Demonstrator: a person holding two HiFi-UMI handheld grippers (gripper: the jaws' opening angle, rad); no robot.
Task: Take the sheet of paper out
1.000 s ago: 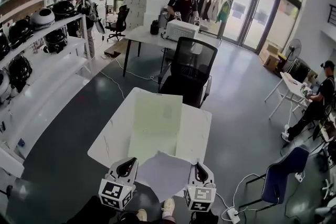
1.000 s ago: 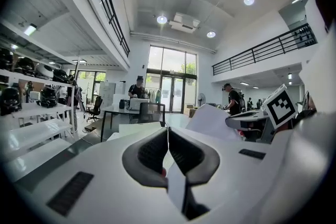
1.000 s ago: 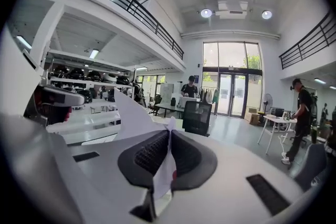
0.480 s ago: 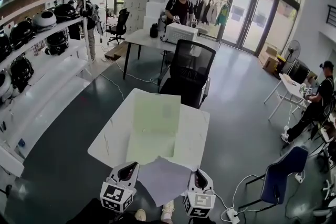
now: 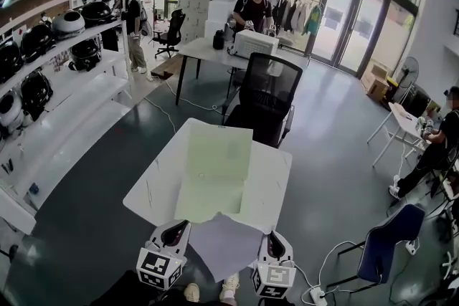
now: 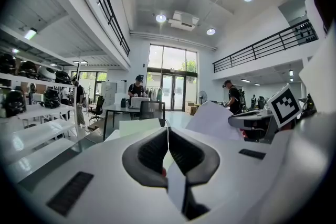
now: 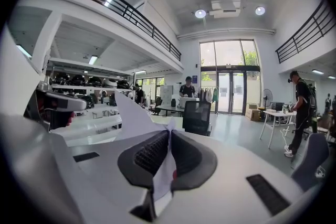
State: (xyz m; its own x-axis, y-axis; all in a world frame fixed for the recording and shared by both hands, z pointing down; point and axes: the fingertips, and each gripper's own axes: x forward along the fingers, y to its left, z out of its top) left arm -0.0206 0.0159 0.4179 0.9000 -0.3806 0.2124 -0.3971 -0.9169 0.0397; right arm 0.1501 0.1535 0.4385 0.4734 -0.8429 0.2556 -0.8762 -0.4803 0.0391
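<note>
Tool L + tool R: both clamped on sheet | sheet tip meets folder, overlap unclear

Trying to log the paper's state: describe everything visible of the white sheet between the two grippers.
The sheet is thin, plain white paper, slightly bowed. The left gripper and right gripper are each shut on a side edge, holding it spread between them, mostly past the table's near edge. Its far corner overlaps the pale green folder's near end; whether it is tucked inside cannot be told.
</note>
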